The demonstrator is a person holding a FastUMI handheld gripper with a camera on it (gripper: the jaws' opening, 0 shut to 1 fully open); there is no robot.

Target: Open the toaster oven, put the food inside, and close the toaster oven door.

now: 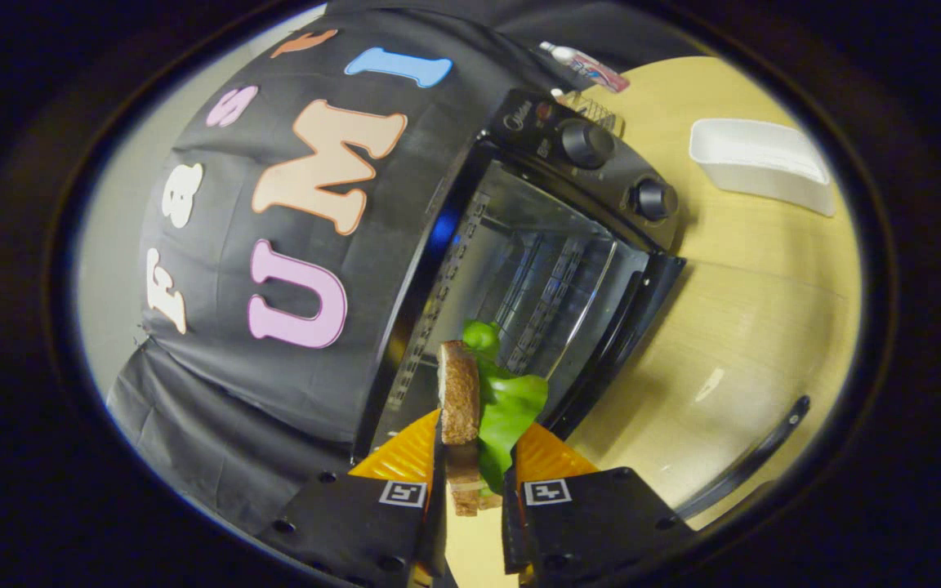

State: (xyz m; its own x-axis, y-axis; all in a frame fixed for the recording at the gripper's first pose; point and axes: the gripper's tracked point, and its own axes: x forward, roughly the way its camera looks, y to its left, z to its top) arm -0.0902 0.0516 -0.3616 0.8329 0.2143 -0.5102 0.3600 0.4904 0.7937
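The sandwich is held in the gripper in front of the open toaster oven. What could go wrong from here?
1. The lettuce hangs loose beside the bread slice; it may catch on the oven's opening or slip out of the sandwich.
2. The gripper pinches only the sandwich's near end, so it may sag or drop.
3. The toaster oven appears tilted in this view, so entry may scrape the door.

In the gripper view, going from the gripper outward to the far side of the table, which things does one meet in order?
Gripper, shut on the sandwich → open toaster oven → its two knobs → wire rack behind the oven → tube at the table's far edge.
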